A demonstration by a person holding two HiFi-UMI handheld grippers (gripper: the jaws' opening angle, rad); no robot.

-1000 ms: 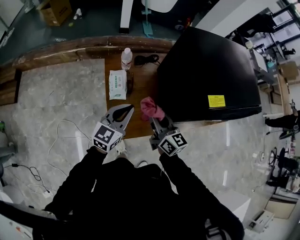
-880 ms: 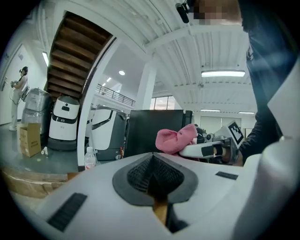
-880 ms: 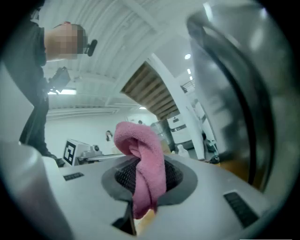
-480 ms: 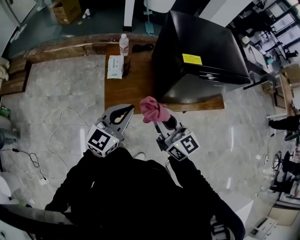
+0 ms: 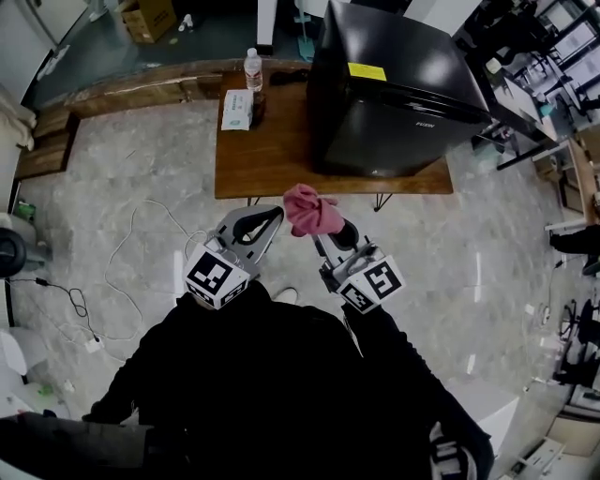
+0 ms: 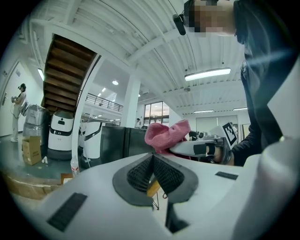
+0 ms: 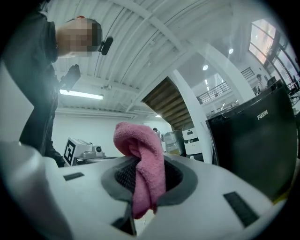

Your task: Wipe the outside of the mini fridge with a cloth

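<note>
The black mini fridge (image 5: 394, 84) stands on the right part of a wooden table (image 5: 267, 159). Both grippers hang over the floor, short of the table's front edge. My right gripper (image 5: 321, 225) is shut on a bunched pink cloth (image 5: 311, 210), which sticks up from between its pads (image 7: 140, 154). The fridge front (image 7: 258, 145) rises at the right of the right gripper view. My left gripper (image 5: 274, 215) is shut with nothing in it, its pads meeting at the tips (image 6: 152, 157). The left gripper view shows the cloth (image 6: 164, 135) and, behind it, the fridge (image 6: 122, 140).
A water bottle (image 5: 252, 67) and a pack of wipes (image 5: 236, 109) sit at the table's far left corner. Loose cables (image 5: 141, 244) lie on the stone floor to the left. A cardboard box (image 5: 150, 17) stands beyond a low wooden ledge (image 5: 141, 89).
The person has stepped back: table and fridge now lie farther from both grippers, which have gone from over the table's front edge to over the floor. The cloth stays gripped.
</note>
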